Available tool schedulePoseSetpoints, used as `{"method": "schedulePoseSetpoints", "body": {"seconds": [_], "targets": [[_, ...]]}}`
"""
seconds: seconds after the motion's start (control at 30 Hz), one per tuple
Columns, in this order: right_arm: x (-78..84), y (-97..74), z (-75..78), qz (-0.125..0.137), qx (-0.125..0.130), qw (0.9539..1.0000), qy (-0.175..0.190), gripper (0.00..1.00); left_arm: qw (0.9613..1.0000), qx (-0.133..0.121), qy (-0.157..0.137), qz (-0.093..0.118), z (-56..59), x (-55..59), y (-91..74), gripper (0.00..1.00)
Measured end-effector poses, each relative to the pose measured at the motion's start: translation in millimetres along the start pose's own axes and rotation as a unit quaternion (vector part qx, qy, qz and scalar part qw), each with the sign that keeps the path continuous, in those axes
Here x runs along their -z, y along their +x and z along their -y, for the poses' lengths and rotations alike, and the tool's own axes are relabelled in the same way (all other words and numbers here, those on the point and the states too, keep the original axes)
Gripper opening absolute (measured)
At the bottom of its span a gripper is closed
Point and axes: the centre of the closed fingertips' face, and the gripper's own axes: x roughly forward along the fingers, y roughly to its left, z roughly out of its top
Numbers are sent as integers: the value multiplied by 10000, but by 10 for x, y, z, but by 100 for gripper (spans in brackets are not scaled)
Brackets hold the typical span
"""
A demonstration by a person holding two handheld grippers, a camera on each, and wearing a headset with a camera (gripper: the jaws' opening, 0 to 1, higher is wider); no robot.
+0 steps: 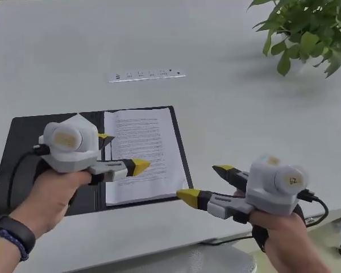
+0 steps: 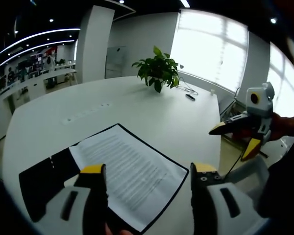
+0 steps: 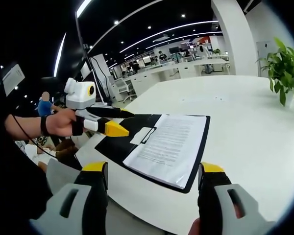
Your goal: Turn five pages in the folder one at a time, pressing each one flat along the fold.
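Note:
A black folder (image 1: 23,142) lies open on the white table, with a printed page (image 1: 139,151) on its right half. The same folder (image 2: 44,178) (image 3: 122,142) and page (image 2: 130,169) (image 3: 169,144) appear in both gripper views. My left gripper (image 1: 124,152) hovers over the folder's middle, jaws open and nothing between them. My right gripper (image 1: 206,183) hangs off the folder's lower right corner, near the table's front edge, also open and holding nothing. Yellow-tipped fingers (image 2: 93,170) (image 3: 94,167) rise apart in each gripper view.
A white power strip (image 1: 146,75) is set into the table beyond the folder. A potted green plant (image 1: 307,31) stands at the far right. The table's front edge (image 1: 159,244) runs just under my hands. Desks and a seated person (image 3: 44,105) fill the office behind.

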Motion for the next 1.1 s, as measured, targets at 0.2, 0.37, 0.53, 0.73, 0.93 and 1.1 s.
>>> {"method": "schedulePoseSetpoints", "body": {"seconds": [0.2,0.37,0.53,0.73,0.93,1.1], "targets": [[64,0,12,-70,-23,10000,29,74,9999,47,-103,-42,64,29,176,70],[123,-14,20,-144,-24,9999,42,74,9996,8,-20,-270,103,129,351,69],[151,-29,22,-183,-53,9998,57,73,9990,112,10,-438,207,201,533,69],[154,-45,74,-184,-51,9998,86,73,9973,170,124,-704,331,346,740,68],[172,-56,118,-211,-70,9997,97,72,9953,178,164,-939,427,567,997,69],[202,-76,175,-214,-50,9996,180,71,9934,132,186,-1122,482,704,1119,69]]}}
